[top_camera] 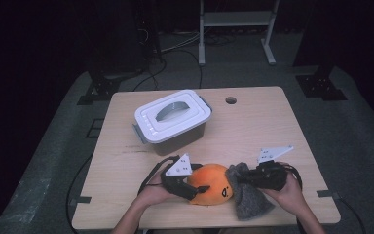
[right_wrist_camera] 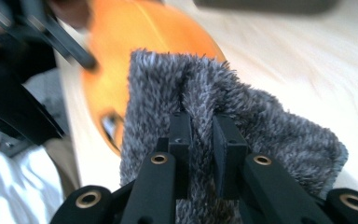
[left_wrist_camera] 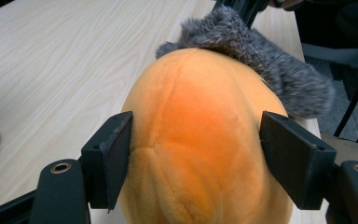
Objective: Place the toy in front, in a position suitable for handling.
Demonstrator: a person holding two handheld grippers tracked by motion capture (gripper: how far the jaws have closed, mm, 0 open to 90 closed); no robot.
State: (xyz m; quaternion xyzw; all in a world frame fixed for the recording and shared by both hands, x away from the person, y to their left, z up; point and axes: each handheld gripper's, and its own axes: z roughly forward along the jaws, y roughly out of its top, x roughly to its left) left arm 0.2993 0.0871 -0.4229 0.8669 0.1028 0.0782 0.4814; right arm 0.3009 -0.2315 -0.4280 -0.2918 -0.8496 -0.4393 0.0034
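Observation:
An orange plush toy [top_camera: 213,183] with a small face lies near the table's front edge. My left gripper [top_camera: 199,191] comes at it from the left, and in the left gripper view its jaws [left_wrist_camera: 198,128] press on both flanks of the plush [left_wrist_camera: 200,88]. A grey furry cloth [top_camera: 249,204] lies against the toy's right side. My right gripper [top_camera: 243,179] is shut on a fold of that cloth [right_wrist_camera: 270,126], its two jaws [right_wrist_camera: 201,123] nearly together with fur pinched between them. The plush [right_wrist_camera: 135,32] shows blurred behind the cloth.
A grey bin with a white handled lid [top_camera: 173,119] stands at the table's back left. A round hole [top_camera: 231,100] sits near the far edge of the wooden table [top_camera: 268,131]. A frame's white legs [top_camera: 236,29] stand on the floor beyond.

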